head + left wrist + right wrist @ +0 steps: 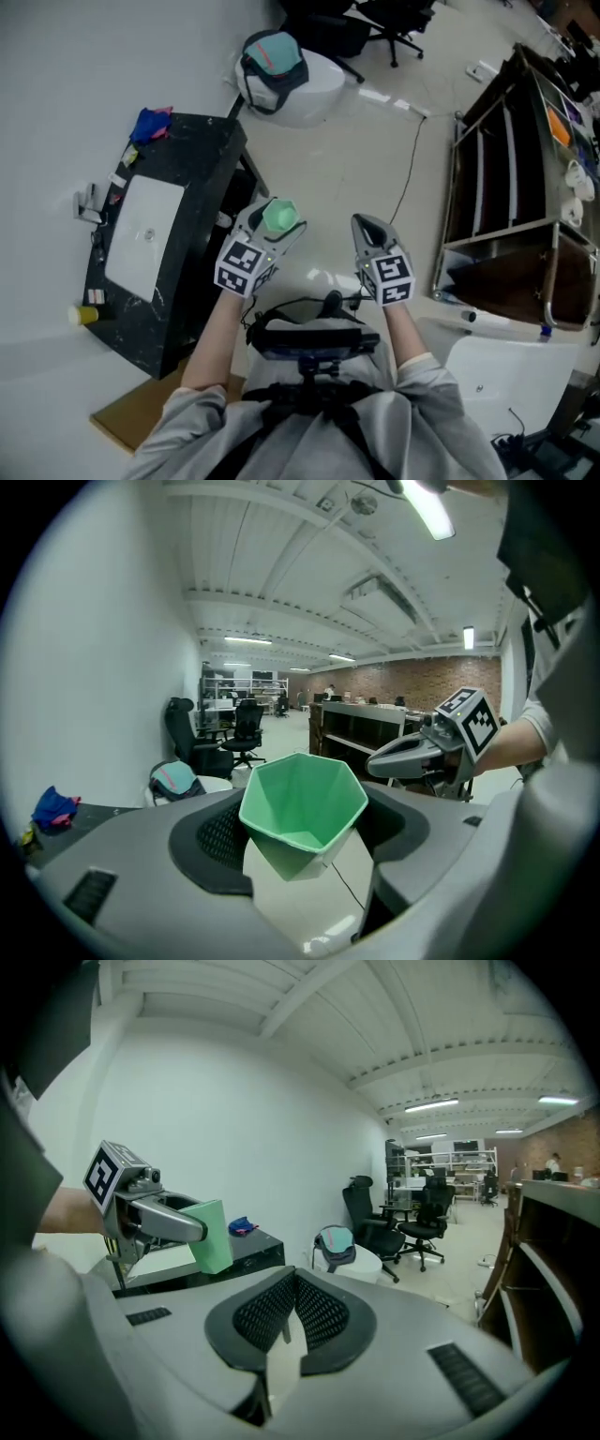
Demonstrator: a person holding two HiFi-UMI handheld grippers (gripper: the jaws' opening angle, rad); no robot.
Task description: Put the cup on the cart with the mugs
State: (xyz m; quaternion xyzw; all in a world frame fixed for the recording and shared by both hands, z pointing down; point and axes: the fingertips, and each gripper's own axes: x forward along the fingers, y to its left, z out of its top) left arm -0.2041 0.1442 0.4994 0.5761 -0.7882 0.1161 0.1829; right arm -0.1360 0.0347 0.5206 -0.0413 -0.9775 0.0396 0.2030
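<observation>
— The left gripper (275, 228) clamps the green cup (279, 215); the right gripper (367, 228) is closed, empty.
— The cart (497, 234) with mugs (576, 178) lies about three o'clock, nearer the right gripper; I'd carry the cup there.

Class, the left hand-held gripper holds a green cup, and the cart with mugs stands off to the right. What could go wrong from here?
1. The faceted, tapering green cup could slip from the left hand-held gripper.
2. A cable lies on the floor towards the cart; the person might trip on it.
3. The cart carries white mugs, which the cup may knock.
</observation>
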